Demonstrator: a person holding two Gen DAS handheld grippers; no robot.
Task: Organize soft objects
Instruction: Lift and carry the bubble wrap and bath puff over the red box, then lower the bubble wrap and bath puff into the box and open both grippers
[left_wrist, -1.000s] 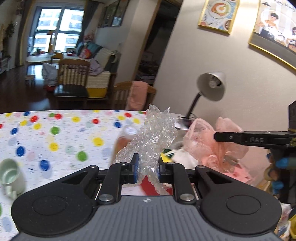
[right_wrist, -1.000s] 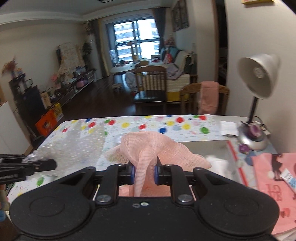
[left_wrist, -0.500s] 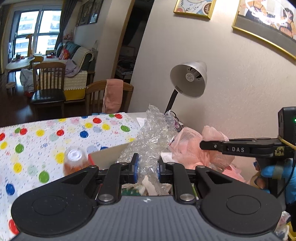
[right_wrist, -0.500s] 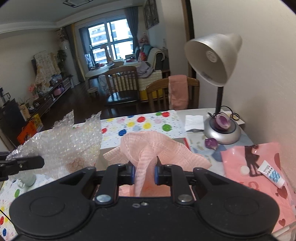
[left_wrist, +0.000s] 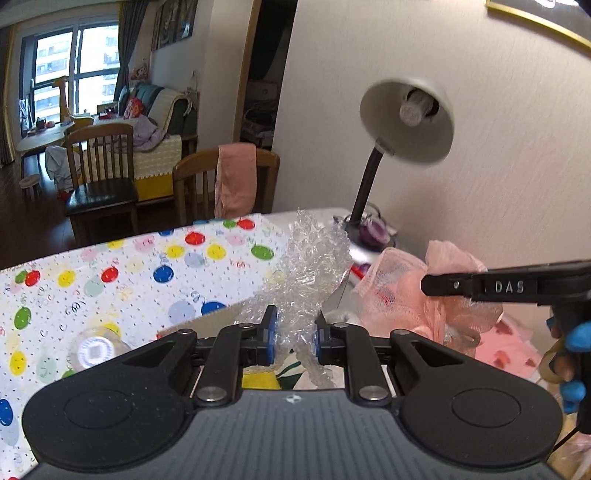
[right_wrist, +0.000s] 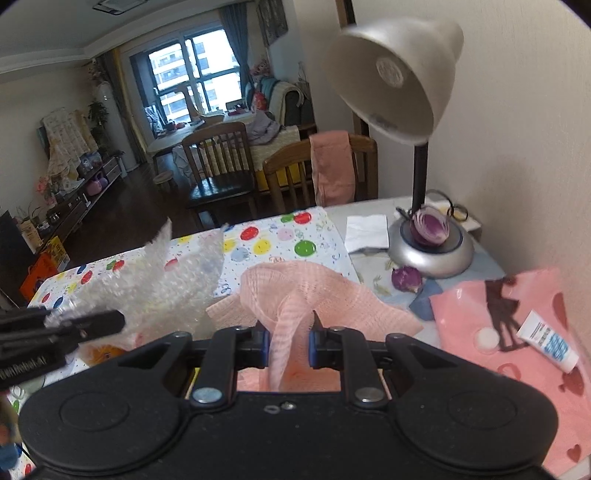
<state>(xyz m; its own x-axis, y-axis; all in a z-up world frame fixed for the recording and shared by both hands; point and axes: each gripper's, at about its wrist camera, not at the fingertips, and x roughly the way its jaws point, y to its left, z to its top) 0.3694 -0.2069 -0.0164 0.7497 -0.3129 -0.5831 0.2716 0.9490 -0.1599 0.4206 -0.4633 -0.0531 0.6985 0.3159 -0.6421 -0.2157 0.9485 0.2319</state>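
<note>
Left wrist view, fingers (left_wrist: 270, 325) pinching crinkled clear bubble wrap (left_wrist: 310, 266), right fingers (right_wrist: 263, 345) clamping pink mesh cloth (right_wrist: 295, 291)

The left gripper (left_wrist: 291, 334) was held up, its two fingers squeezed on bubble wrap (left_wrist: 310, 273). The right gripper (right_wrist: 290, 341) was beside it, squeezing a pink net cloth (right_wrist: 303, 291).

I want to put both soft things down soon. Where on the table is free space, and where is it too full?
Free: the dotted tablecloth left of the bubble wrap. A clear jar stands near its front edge. Crowded: the wall side by the desk lamp, with the white paper, purple onion pieces and pink bag with a tube, beyond the pink mesh cloth.
</note>
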